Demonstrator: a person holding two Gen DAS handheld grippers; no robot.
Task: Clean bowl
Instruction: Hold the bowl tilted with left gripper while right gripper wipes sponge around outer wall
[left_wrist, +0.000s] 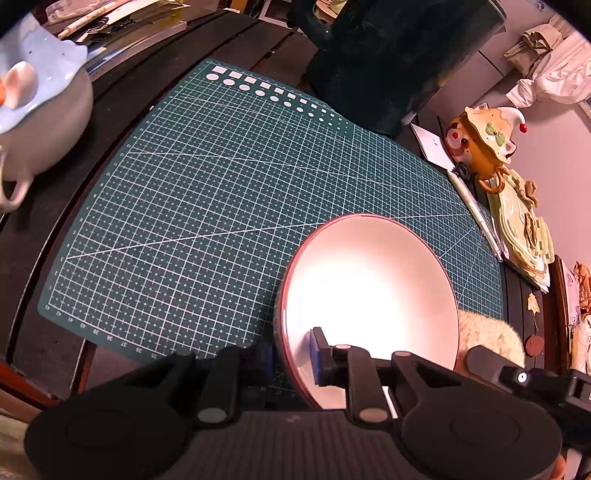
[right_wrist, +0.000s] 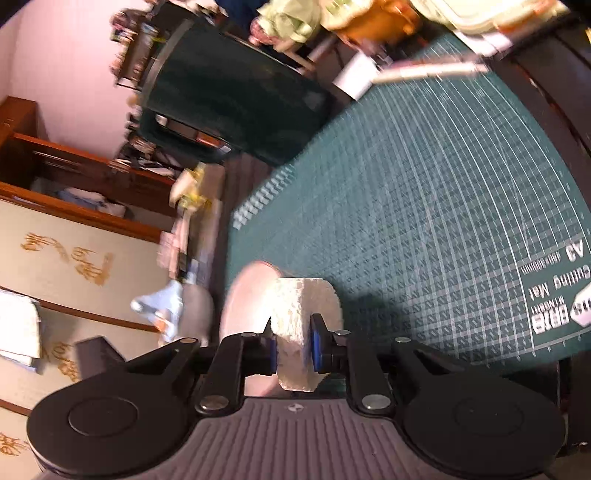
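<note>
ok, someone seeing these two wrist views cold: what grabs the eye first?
The glaring white bowl, tilted on edge over the green cutting mat, its rim clamped by the left gripper. Next, the cream sponge pinched in the right gripper, right beside the bowl. Then the dark green bin at the mat's far edge.
</note>
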